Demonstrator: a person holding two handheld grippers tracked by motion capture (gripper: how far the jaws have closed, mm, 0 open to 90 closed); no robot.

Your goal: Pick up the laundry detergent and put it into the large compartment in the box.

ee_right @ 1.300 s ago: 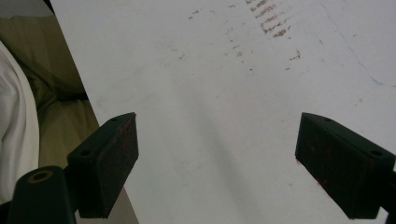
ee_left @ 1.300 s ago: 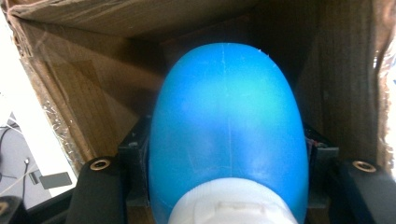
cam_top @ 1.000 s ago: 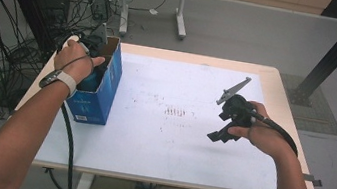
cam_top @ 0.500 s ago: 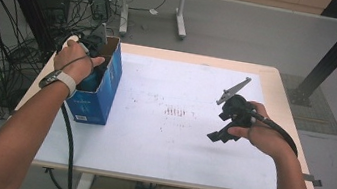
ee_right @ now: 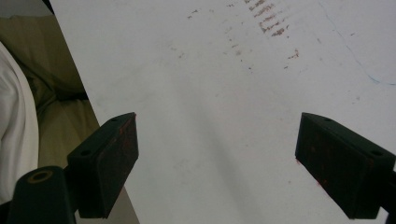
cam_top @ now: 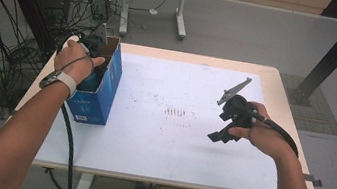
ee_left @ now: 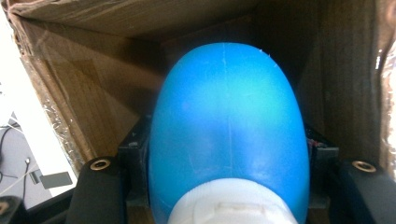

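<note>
Two grippers are in your hands. Your left gripper reaches down into the open top of a blue cardboard box at the left edge of the white table, and its jaws pinch a blue plastic bottle with a white cap, the bottle's body lying straight ahead of the jaws, inside the brown box walls. Your right gripper hangs well apart over the bare table, jaws spread wide with nothing between them. Judging by this, the bottle is gripped; whether it goes in or comes out, that move remains.
</note>
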